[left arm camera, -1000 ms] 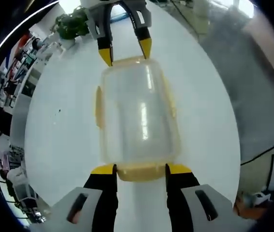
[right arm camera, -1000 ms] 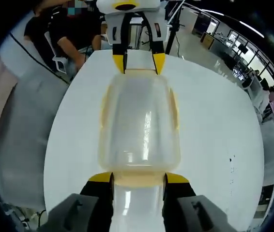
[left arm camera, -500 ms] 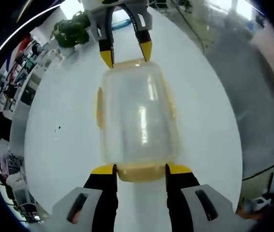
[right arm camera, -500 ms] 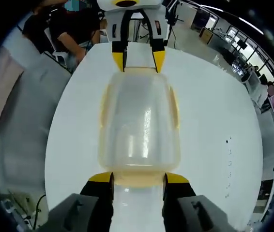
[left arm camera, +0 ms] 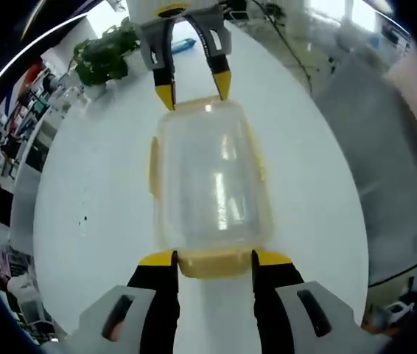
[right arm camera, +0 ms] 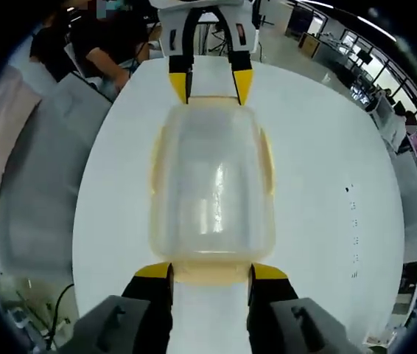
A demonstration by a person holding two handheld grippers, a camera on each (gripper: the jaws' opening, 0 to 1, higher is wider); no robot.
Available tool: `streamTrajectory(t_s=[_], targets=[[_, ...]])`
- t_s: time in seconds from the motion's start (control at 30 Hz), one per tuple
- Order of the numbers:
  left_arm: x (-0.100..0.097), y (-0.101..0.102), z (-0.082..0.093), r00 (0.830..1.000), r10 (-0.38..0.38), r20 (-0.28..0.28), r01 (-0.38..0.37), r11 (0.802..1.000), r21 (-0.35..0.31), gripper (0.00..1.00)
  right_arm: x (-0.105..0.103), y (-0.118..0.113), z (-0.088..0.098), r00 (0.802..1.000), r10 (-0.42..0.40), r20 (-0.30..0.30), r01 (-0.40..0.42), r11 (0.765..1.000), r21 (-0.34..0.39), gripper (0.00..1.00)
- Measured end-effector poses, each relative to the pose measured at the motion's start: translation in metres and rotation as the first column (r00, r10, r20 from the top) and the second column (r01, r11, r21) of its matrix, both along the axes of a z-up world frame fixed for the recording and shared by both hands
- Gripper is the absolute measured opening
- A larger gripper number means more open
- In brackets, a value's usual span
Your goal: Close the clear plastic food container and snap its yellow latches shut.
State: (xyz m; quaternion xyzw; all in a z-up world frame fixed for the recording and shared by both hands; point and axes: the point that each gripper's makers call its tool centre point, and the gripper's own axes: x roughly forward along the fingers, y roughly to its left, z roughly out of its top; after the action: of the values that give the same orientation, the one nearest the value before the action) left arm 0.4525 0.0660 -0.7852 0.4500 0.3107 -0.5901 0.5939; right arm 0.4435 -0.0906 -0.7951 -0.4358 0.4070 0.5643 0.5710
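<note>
Two claws (L [left arm camera: 214,257], R [right arm camera: 211,270]) facing, container [left arm camera: 210,181] between.

The clear plastic food container [left arm camera: 210,181] lies flat on the white table [left arm camera: 90,192], its lid on top. Yellow latches [left arm camera: 150,164] run along both long sides and both short ends, seemingly folded against the body; whether they are snapped is unclear
</note>
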Motion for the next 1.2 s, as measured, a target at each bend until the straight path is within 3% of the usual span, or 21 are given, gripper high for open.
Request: streamTrajectory(t_s=[0.67,1.2], targets=[[0.001,-0.021,-0.014,1.0,-0.013,-0.024,0.012,1.0,-0.013,0.36,0.001,-0.021,-0.013,1.0,-0.007,-0.015,0.006,0.999,-0.04,0.37],[0.005,-0.023,-0.03,0.999,-0.018,-0.051,0.018,1.0,-0.002,0.36,0.004,-0.023,-0.027,0.999,-0.004,-0.054,0.002,0.999,-0.043,0.37]])
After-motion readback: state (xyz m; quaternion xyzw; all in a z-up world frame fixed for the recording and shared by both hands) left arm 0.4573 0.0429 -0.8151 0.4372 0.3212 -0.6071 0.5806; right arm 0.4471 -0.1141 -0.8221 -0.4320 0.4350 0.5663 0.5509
